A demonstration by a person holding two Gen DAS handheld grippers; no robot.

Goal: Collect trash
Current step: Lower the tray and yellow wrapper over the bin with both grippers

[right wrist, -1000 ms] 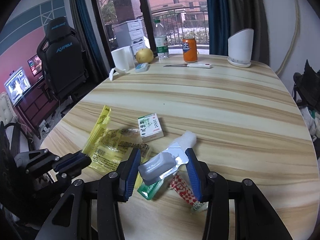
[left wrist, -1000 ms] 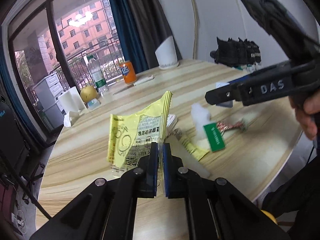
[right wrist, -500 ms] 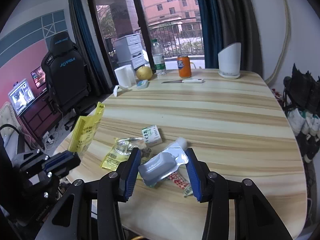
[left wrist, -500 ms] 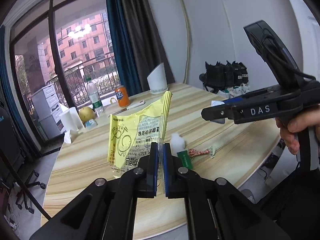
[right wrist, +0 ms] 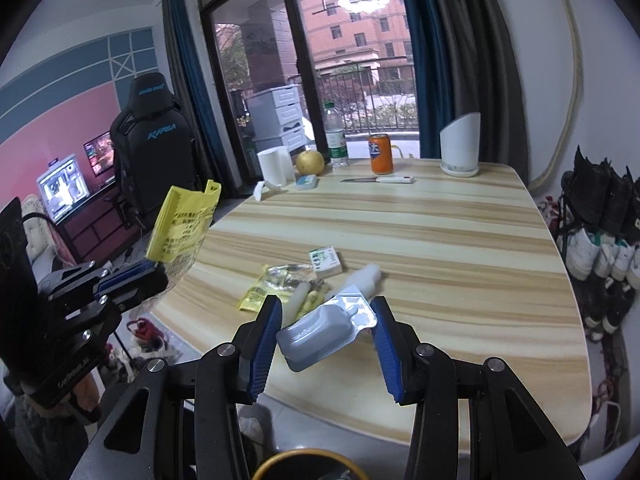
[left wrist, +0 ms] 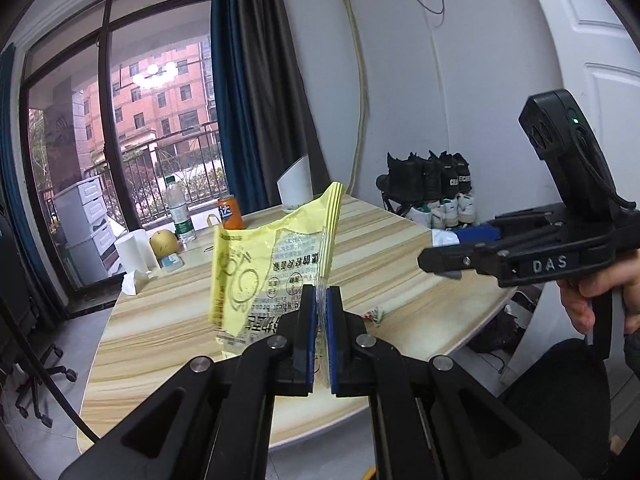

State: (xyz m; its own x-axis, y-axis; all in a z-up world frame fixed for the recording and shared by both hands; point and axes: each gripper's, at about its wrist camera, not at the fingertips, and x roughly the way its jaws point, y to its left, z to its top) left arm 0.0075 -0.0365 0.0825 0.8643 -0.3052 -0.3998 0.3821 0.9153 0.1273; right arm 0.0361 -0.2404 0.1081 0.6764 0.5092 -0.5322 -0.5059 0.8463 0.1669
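Right wrist view: right gripper (right wrist: 326, 330) has its jaws partly apart w/ a grey blister tray (right wrist: 320, 332) lying diagonally between them. It looks pinched by its foil edge at the right pad and its body at the left pad, so prob. held, but contact on the left side is hard to confirm. Risk 1: the tray sits skewed and is thin plastic, so a jolt or slight loosening could let it pivot out and drop to the floor, since it now hangs past the table (right wrist: 420, 240) edge. A dark round rim (right wrist: 300, 460) shows at the bottom edge, maybe a bin; can't tell for sure. If it is, releasing off-centre would miss it. Left wrist view: left gripper (left wrist: 319, 334) has its pads together, clamped on the clear lower edge of a yellow wrapper (left wrist: 272, 264), which stands up above the fingers, off the table. Risk 2: grip is on a thin slippery film corner only; the bag is floppy and could slide free or snag on the other tool nearby. More trash remains on the table: yellow packet (right wrist: 276, 284), small box (right wrist: 325, 262), white tube (right wrist: 362, 278).
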